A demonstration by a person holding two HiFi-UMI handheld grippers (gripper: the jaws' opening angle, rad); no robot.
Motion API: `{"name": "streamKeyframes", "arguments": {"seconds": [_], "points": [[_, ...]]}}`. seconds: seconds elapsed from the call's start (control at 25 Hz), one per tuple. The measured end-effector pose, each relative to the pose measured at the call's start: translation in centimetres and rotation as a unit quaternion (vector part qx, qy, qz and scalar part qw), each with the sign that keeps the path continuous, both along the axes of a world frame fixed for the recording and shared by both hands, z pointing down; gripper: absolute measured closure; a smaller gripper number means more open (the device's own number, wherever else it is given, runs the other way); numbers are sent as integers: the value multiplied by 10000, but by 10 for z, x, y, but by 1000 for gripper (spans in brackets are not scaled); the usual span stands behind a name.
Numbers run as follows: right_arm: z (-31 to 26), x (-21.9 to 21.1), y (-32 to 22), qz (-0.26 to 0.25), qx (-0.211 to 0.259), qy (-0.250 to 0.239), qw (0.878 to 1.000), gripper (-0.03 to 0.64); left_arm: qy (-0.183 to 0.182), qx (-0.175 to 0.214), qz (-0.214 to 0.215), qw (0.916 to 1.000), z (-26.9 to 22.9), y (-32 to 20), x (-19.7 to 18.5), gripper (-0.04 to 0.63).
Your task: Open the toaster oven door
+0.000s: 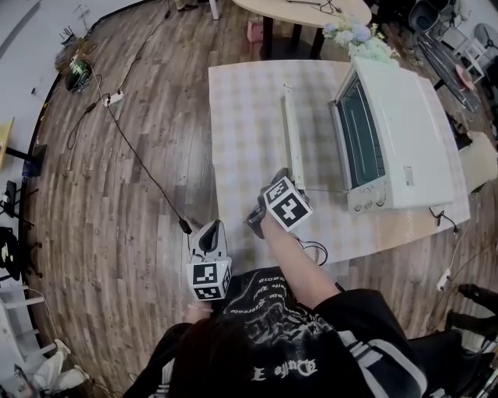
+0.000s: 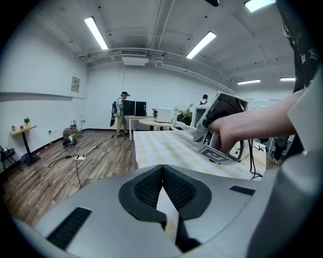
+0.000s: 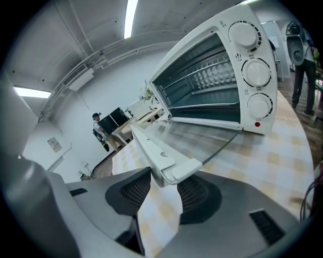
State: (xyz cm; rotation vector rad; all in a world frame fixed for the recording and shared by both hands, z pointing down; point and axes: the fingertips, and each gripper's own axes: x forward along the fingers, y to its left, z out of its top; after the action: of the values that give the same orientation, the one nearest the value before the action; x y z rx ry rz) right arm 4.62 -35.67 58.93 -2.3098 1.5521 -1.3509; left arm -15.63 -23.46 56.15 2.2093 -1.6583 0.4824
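A white toaster oven (image 1: 397, 140) stands on the checked table (image 1: 241, 116), its glass door (image 1: 315, 148) lying down flat in front of it. The door's white handle bar (image 1: 292, 136) runs along the door's outer edge. My right gripper (image 1: 282, 180) is at the near end of that bar. In the right gripper view the handle end (image 3: 161, 156) sits between the two pads of my right gripper (image 3: 164, 184), which is shut on it; behind it the oven (image 3: 217, 75) stands open. My left gripper (image 1: 210, 228) hangs off the table's near left corner, and there my left gripper (image 2: 162, 169) is shut and empty.
Flowers (image 1: 359, 35) stand behind the oven and a round table (image 1: 303, 12) stands farther back. A cord (image 1: 315, 250) lies near the table's front edge. Cables (image 1: 117, 97) trail over the wooden floor at the left. A person (image 2: 121, 113) stands far off.
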Motion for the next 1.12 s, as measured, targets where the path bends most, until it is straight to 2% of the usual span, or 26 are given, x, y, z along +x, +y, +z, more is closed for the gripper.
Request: {"name": "streamKeyframes", "arguments": {"seconds": [0.2,0.56,1.12], "points": [[15,-6,-2,-94,-227,58,9997,448,-96,21,-109,9999,-2,-4,-10,577],[43,-13,-4,-225,-594,166,9978,447,-27,-59,-343,9994,5,-9,-22,577],[75,-18,-6,-344,-942,214,9947,453,-93,-232,-342,9991,18,-18,-25,577]]}}
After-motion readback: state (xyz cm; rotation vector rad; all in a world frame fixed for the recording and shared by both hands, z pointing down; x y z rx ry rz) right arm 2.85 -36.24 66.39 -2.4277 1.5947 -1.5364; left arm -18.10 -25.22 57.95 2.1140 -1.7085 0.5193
